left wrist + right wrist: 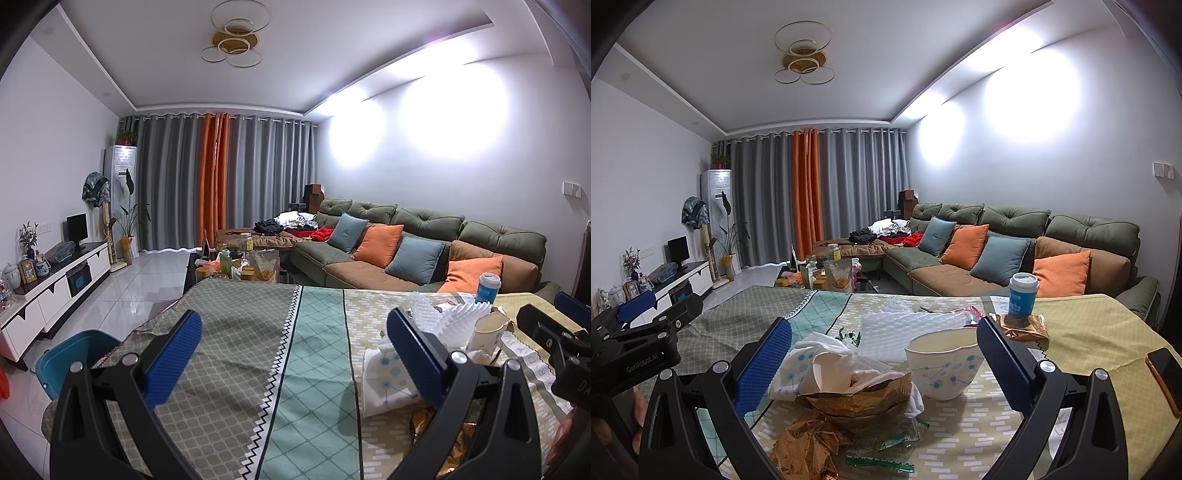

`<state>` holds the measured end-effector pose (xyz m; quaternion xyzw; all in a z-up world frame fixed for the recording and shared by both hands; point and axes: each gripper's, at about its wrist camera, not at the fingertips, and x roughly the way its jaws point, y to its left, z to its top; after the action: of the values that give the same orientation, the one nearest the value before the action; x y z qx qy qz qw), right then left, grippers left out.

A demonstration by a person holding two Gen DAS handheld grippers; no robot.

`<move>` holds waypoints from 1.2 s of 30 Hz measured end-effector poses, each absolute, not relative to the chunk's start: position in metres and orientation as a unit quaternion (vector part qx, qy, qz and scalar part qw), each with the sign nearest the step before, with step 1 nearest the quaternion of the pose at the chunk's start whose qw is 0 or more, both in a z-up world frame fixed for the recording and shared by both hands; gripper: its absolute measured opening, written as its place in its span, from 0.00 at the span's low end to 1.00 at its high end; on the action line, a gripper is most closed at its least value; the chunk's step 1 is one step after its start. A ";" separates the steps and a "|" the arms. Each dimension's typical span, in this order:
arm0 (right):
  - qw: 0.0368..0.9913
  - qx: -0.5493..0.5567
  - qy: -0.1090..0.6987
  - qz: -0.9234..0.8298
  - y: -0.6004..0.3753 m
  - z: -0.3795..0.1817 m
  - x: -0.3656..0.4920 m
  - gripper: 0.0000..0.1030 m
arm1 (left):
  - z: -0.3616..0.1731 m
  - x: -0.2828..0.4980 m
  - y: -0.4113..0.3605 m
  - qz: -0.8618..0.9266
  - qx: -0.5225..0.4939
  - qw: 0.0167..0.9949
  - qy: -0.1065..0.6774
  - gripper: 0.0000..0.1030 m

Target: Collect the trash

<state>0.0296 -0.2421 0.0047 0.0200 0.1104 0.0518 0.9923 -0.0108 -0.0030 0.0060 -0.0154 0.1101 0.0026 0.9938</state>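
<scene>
"GenRobot.AI" marks the left gripper. Both it and the right gripper gape wide, empty; crumpled trash lies between the right's fingers.

Counts: two grippers, left gripper and right gripper; two crumpled paper cups; one lidded blue cup; one phone; five sofa cushions; one teal bin.
</scene>
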 end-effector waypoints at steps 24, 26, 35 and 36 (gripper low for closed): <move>0.990 0.028 0.126 0.060 -0.247 -0.001 0.037 0.97 | -0.003 -0.001 -0.005 -0.009 -0.016 0.991 0.131 0.97; 0.989 0.030 0.130 0.064 -0.249 -0.003 0.038 0.97 | -0.005 0.002 -0.006 -0.020 -0.016 0.990 0.140 0.97; 0.976 0.063 0.191 0.087 -0.271 -0.019 0.053 0.97 | -0.027 0.010 -0.018 -0.115 0.006 0.973 0.201 0.97; 0.973 0.068 0.199 0.095 -0.273 -0.020 0.056 0.97 | -0.030 0.011 -0.023 -0.133 0.014 0.969 0.209 0.97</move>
<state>0.0558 -0.2728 -0.0199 0.0680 0.1993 0.0953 0.9729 0.0110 -0.0226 -0.0300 0.0139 0.2095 -0.1330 0.9686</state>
